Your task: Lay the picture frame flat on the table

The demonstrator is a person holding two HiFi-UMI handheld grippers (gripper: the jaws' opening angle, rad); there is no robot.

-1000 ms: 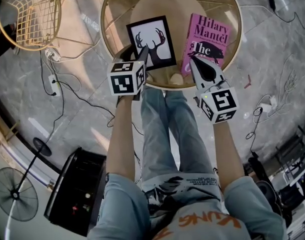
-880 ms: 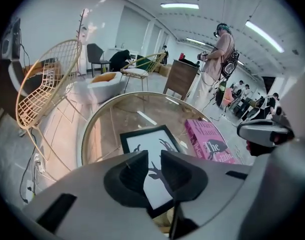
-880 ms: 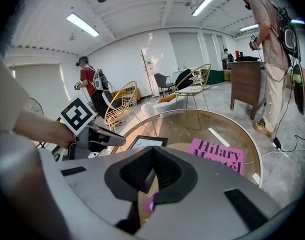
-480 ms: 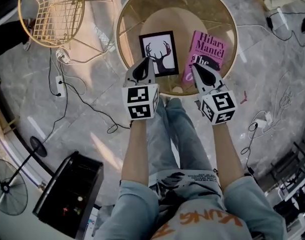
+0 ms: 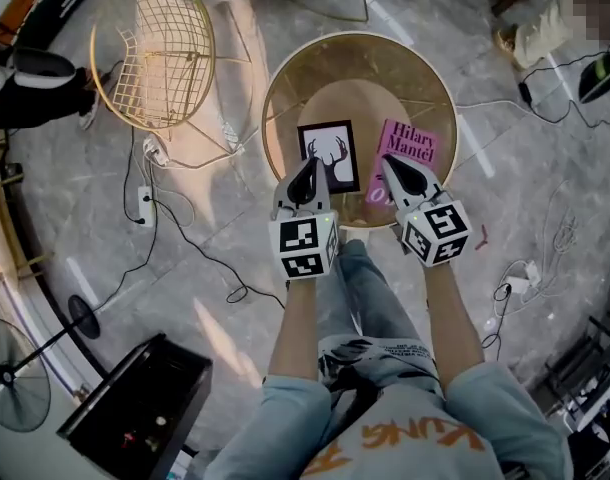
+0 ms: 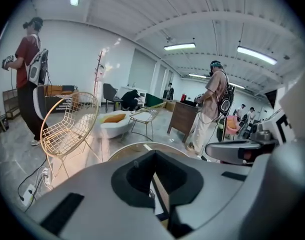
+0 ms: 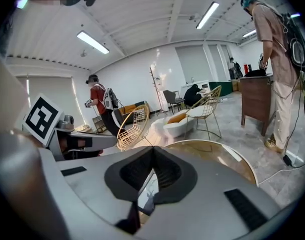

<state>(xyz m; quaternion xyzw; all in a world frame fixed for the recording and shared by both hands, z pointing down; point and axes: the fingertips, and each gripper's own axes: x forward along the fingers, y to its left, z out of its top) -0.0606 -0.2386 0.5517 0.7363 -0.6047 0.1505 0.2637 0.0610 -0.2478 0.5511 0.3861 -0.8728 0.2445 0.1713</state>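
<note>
Head view: the picture frame (image 5: 330, 156) lies flat on the round glass table (image 5: 285, 68), just beside the book (image 5: 410, 153). The left gripper (image 5: 308, 168) and right gripper (image 5: 393, 163) hang above its near edge. The laying looks done, and only withdrawal remains. A second ago the left gripper sat at the frame's near corner.

Left gripper view: jaws pressed together, empty.

Right gripper view: likewise closed on nothing.

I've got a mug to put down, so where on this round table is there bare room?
The far half of the table, beyond the picture frame and the pink book, is bare out to the rim. A bare strip lies left of the frame. The near edge is crowded: frame, book, with the left gripper and right gripper above them.
</note>
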